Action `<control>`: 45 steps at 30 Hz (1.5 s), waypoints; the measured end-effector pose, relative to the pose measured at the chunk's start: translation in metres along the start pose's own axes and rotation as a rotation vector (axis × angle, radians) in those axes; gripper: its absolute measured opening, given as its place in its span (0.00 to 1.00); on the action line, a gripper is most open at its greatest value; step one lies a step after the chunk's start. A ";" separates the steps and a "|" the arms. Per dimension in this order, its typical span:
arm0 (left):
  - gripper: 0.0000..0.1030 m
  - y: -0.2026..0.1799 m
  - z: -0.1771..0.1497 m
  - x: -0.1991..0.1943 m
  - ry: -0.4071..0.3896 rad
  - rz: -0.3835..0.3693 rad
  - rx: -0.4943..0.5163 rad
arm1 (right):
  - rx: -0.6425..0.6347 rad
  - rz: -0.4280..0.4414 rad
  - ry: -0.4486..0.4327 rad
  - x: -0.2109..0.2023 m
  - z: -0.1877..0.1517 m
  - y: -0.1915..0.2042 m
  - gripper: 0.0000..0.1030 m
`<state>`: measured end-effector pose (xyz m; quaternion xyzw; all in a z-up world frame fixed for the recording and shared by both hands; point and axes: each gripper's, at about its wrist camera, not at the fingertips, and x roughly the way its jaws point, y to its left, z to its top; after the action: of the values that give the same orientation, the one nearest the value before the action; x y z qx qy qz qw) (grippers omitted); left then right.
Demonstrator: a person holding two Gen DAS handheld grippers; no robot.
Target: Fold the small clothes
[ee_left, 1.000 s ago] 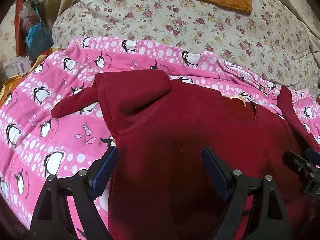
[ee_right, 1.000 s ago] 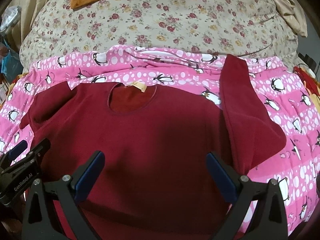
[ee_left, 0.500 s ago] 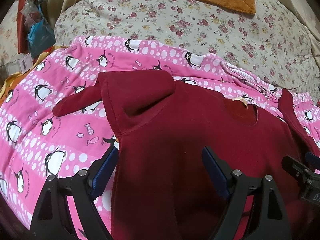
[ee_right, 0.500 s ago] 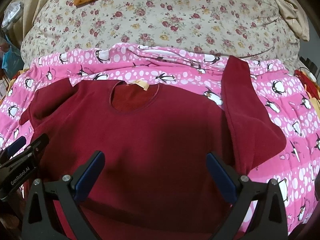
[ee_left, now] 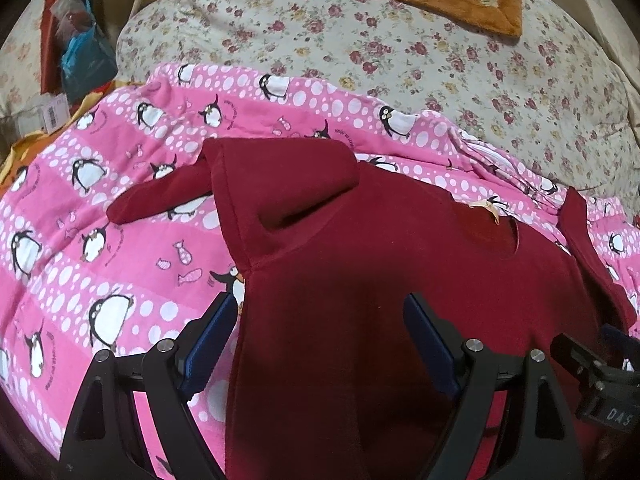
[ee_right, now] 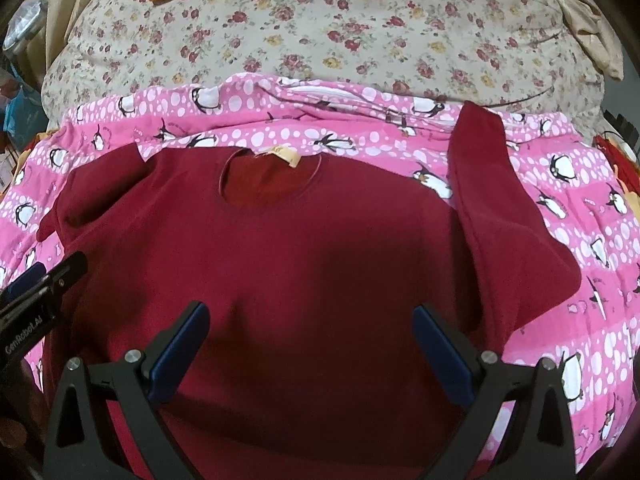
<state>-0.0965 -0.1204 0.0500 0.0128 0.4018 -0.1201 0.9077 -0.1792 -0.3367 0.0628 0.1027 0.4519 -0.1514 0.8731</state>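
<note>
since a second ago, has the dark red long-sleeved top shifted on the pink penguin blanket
No. The dark red long-sleeved top lies where it did against the pink penguin blanket; its tan neck label keeps the same spot below the same penguins. Only the cameras drifted slightly.

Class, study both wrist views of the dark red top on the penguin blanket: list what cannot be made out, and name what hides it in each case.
- Hem of the dark red top: both views, cut off by the bottom edge behind the open left gripper and open right gripper.
- Neck label: right wrist view, print too small.
- Left sleeve: left wrist view, doubled over; cuff indistinct.
- Penguin blanket: the top covers its middle.
</note>
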 end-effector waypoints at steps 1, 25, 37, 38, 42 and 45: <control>0.66 0.000 0.000 0.001 0.004 -0.003 -0.005 | -0.001 0.001 0.000 0.000 0.000 0.000 1.00; 0.66 0.024 0.008 0.001 -0.015 0.023 -0.111 | 0.008 0.044 0.014 0.008 -0.002 0.005 1.00; 0.66 0.018 0.008 0.002 -0.015 0.041 -0.070 | 0.008 0.042 0.009 0.008 -0.003 0.006 1.00; 0.66 0.019 0.008 0.003 -0.014 0.042 -0.072 | 0.007 0.043 0.012 0.008 -0.003 0.006 1.00; 0.66 0.021 0.008 0.003 -0.013 0.044 -0.079 | 0.002 0.041 0.014 0.009 -0.004 0.007 1.00; 0.66 0.022 0.009 0.004 -0.013 0.050 -0.082 | 0.002 0.040 0.015 0.009 -0.003 0.007 1.00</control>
<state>-0.0826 -0.1005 0.0515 -0.0154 0.4000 -0.0810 0.9128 -0.1746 -0.3305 0.0540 0.1137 0.4560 -0.1334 0.8725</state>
